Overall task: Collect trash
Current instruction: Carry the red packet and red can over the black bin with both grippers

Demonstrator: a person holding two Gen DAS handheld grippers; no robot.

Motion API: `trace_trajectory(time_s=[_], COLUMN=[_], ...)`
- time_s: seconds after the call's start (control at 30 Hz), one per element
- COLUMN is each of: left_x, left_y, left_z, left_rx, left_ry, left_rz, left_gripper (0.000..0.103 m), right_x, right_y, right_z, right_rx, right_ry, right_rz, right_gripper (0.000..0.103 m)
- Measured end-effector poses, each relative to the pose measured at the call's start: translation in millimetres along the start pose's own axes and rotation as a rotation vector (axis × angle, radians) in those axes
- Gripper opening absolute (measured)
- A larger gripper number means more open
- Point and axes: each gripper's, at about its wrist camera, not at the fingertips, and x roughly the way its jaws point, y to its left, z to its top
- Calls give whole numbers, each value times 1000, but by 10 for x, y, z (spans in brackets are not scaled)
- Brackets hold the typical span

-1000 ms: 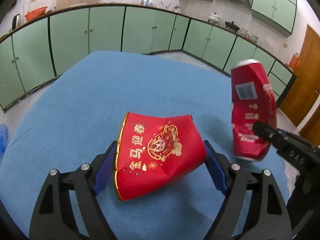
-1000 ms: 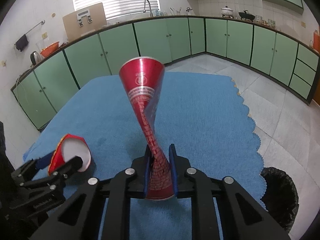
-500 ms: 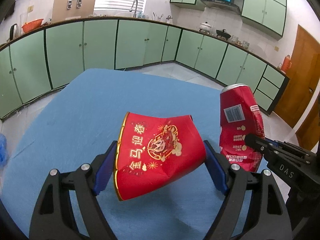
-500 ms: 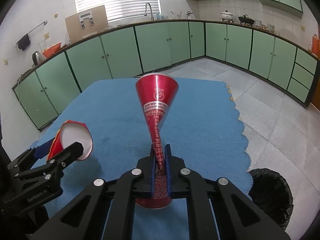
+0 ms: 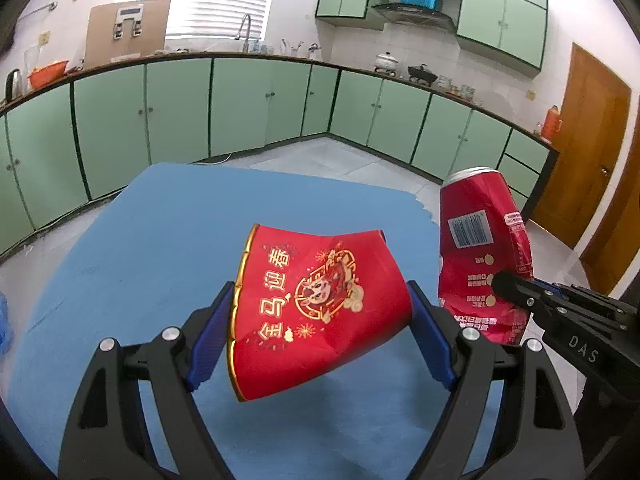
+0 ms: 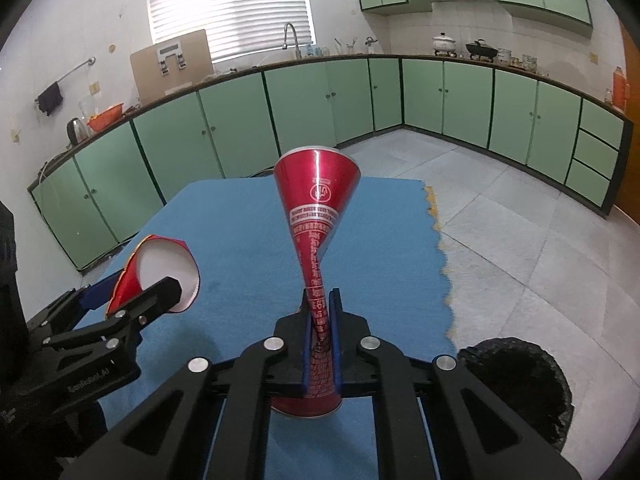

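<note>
At the centre of the left wrist view, the left gripper (image 5: pixel 320 332) holds a crumpled red paper cup with gold print (image 5: pixel 316 308) between wide-set jaws, above the blue cloth-covered table (image 5: pixel 160 240). The right gripper (image 6: pixel 320 340), jaws almost together, pinches a crushed red aluminium can (image 6: pixel 316 216) flat at its waist. Both look light and easily deformed; a black-lined bin (image 6: pixel 516 380) sits lower right.
</note>
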Motion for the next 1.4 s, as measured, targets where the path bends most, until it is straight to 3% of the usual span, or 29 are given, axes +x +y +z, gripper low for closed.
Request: trace_trajectory(time_s=[0.77, 1.4], left_x=[-228, -71], left_y=[-1130, -2099], left_z=[0, -235], left_rx=[115, 209], left_ry=[-43, 3], left_rz=[-154, -316], left_gripper=[79, 79], right_x=[-842, -1360], right_y=[-771, -1479], right_z=[-169, -462], right_rx=[91, 183], right_ry=[-79, -99], right_rz=[-125, -282], right_gripper=[8, 8])
